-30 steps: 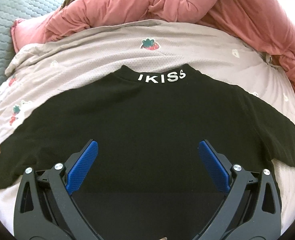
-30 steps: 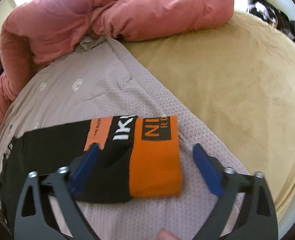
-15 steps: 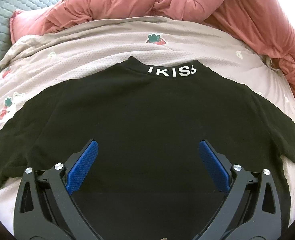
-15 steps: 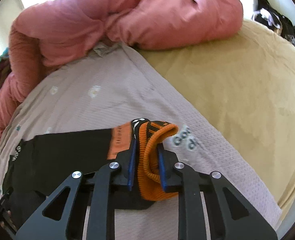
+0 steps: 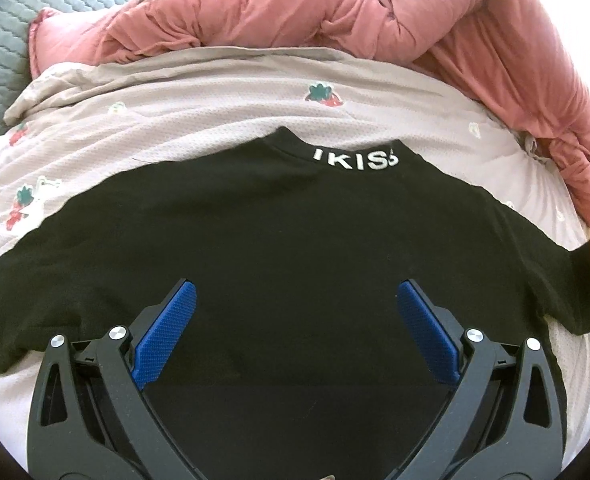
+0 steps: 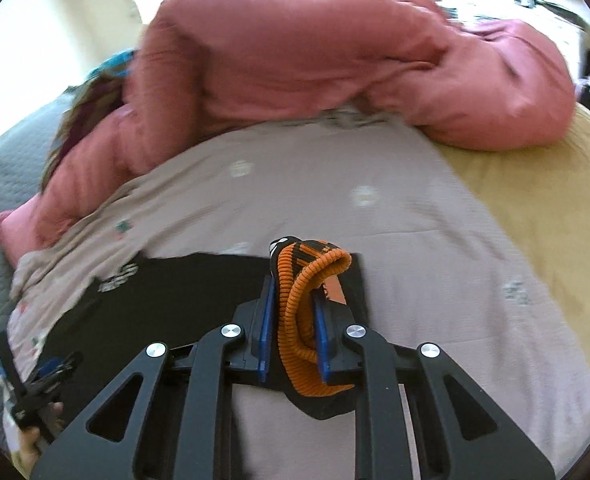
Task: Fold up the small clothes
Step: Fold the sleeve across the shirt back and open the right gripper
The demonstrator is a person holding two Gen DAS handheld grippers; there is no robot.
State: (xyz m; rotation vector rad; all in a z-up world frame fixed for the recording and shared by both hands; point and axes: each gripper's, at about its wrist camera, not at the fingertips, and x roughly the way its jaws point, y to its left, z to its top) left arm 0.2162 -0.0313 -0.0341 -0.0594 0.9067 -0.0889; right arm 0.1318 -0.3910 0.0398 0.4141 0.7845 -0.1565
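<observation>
While your left claw (image 5: pixel 295 312) hangs spread wide over the back of the black shirt (image 5: pixel 287 240), with nothing between its blue pads (image 5: pixel 163 332), your right claw (image 6: pixel 293 312) is pinching the shirt's orange ribbed cuff (image 6: pixel 307 300), which bunches up between the pressed pads. The shirt lies flat on the pale strawberry-print sheet (image 5: pixel 215 96) of the bed, collar lettering facing away from you. A rumpled pink quilt (image 6: pixel 335 64) sits beyond the sheet, and a tan blanket (image 6: pixel 543 216) lies to the right.
</observation>
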